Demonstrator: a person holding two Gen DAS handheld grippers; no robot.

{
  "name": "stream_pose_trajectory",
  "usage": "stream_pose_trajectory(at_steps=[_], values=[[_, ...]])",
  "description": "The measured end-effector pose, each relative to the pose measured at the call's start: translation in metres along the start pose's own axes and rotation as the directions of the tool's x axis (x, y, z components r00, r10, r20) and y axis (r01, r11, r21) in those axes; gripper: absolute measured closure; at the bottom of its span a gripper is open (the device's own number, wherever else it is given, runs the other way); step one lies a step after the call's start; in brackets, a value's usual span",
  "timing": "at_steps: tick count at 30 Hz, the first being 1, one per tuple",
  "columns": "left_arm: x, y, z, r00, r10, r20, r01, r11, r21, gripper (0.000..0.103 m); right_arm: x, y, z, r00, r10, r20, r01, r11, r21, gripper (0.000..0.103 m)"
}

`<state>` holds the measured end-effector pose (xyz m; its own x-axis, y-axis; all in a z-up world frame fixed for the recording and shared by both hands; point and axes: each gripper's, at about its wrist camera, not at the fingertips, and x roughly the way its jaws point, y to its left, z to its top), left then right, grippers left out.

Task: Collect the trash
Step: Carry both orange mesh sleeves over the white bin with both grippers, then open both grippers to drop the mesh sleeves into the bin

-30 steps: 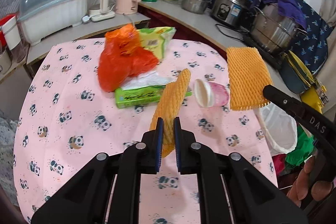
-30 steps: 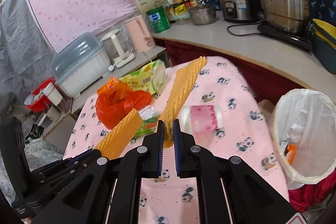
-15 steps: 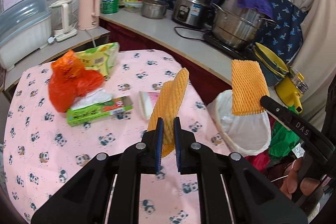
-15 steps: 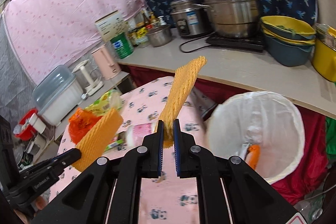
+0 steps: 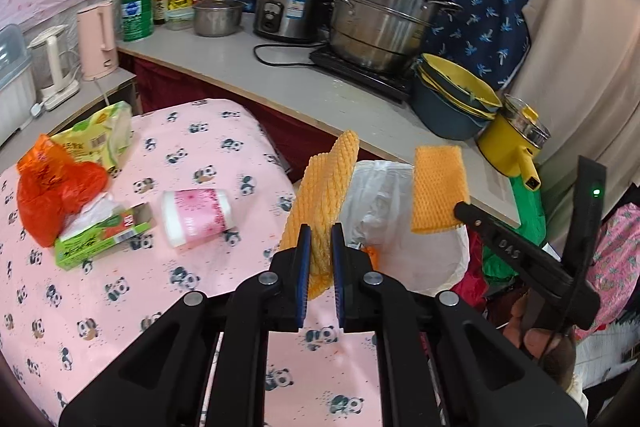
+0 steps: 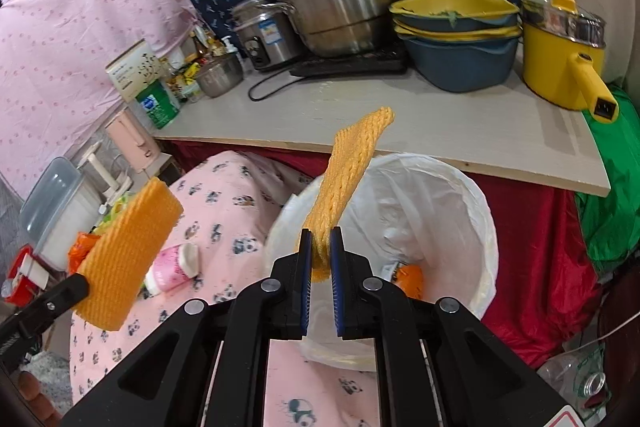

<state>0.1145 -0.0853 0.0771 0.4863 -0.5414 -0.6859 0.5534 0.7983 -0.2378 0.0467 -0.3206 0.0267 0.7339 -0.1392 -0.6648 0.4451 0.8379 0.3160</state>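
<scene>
My left gripper (image 5: 319, 239) is shut on an orange foam net sleeve (image 5: 324, 195) held upright past the table's right edge. My right gripper (image 6: 319, 243) is shut on a second orange foam net sleeve (image 6: 348, 171), held above the white-lined trash bin (image 6: 472, 199). Each sleeve shows in the other view: the right one (image 5: 438, 193) over the bin (image 5: 372, 207), the left one (image 6: 128, 251) over the table. On the pink panda tablecloth (image 5: 120, 291) lie a pink cup (image 5: 196, 217), a green box (image 5: 104, 241), an orange bag (image 5: 56, 191) and a yellow-green packet (image 5: 102, 135).
A counter (image 5: 320, 95) behind the bin carries a steel pot (image 5: 380, 27), rice cooker (image 5: 286, 9), stacked bowls (image 5: 456, 103) and a yellow electric pot (image 5: 516, 143). Some orange trash (image 6: 410, 277) lies inside the bin. A plastic bottle (image 6: 580, 383) lies on the floor at right.
Both grippers swung right, away from the table's middle toward the bin, each still holding its sleeve. The right sleeve now hangs over the bin's opening.
</scene>
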Motion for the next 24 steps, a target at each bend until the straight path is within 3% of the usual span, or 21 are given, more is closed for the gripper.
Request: stream_pose_trajectory(at_steps=[15, 24], values=[[0.055, -0.038, 0.006, 0.994, -0.06, -0.086, 0.065, 0.997, 0.049, 0.093, 0.046, -0.041, -0.011, 0.995, -0.03, -0.092, 0.036, 0.997, 0.064, 0.091], [0.079, -0.057, 0.001, 0.989, -0.079, -0.123, 0.088, 0.993, 0.076, 0.093, 0.036, -0.051, -0.011, 0.997, -0.018, -0.071, 0.025, 0.995, 0.093, 0.083]])
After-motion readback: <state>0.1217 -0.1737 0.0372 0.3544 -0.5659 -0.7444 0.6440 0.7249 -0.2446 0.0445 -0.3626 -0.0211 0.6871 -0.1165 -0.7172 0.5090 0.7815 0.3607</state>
